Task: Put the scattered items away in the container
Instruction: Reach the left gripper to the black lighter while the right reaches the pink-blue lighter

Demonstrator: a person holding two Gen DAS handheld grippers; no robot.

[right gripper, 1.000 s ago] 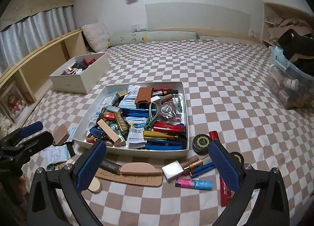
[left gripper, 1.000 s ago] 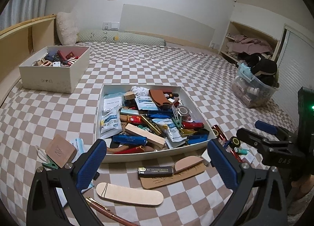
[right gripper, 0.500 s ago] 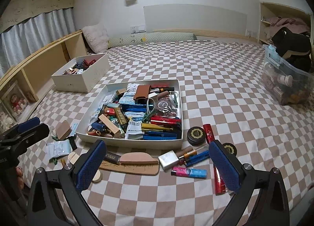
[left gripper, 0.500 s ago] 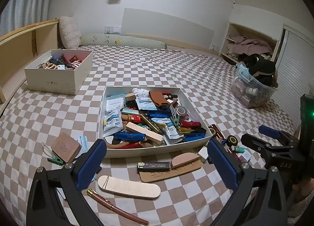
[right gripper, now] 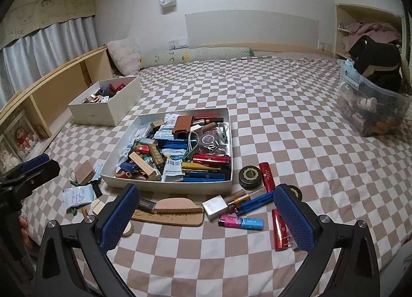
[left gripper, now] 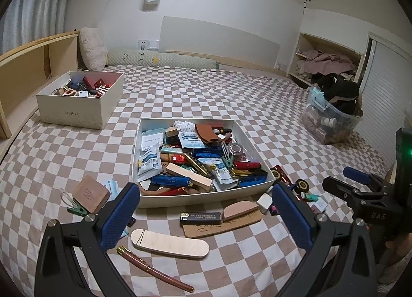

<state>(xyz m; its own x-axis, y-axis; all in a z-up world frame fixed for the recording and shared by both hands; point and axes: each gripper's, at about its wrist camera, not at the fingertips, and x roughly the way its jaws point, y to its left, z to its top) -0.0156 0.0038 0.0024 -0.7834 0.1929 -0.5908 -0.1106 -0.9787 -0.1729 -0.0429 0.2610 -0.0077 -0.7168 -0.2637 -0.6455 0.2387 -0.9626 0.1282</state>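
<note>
Both grippers released and empty: left gripper (left gripper: 206, 209) and right gripper (right gripper: 207, 210) hang spread above the bed's near edge, nothing between the pads. The target, a white tray (left gripper: 251, 142), sits mid-bed on the checked sheet (right gripper: 283, 116), already heaped. Loose stuff lies in front of it and to both sides: wooden board (left gripper: 170, 243), red pen (left gripper: 154, 268), black lighter (left gripper: 200, 217) lying on a tan leather piece (left gripper: 226, 223), brown pad (left gripper: 90, 194) on the left; silver block (right gripper: 215, 206), pink-and-blue lighter (right gripper: 240, 222), blue pens (right gripper: 255, 200), two red tubes (right gripper: 266, 173) (right gripper: 279, 228) and a black round tin (right gripper: 250, 174) on the right. Risks as I see them: tray is piled near rim height, so more drops could slide off or push things over the wall; flat board and leather piece lie flush on soft sheet, so fingers may grab fabric or skid; the pen and tubes look likely to roll, and the near ones sit close to the bed edge; lighter stacked on leather may shift if either is picked first. A white box (left gripper: 74, 114) further left could be mistaken for the target. Hard to tell: a second round tin is half hidden behind the right finger, small bits by the left finger are blocked, tray contents are too tangled to sort, and labels are unreadable.
</note>
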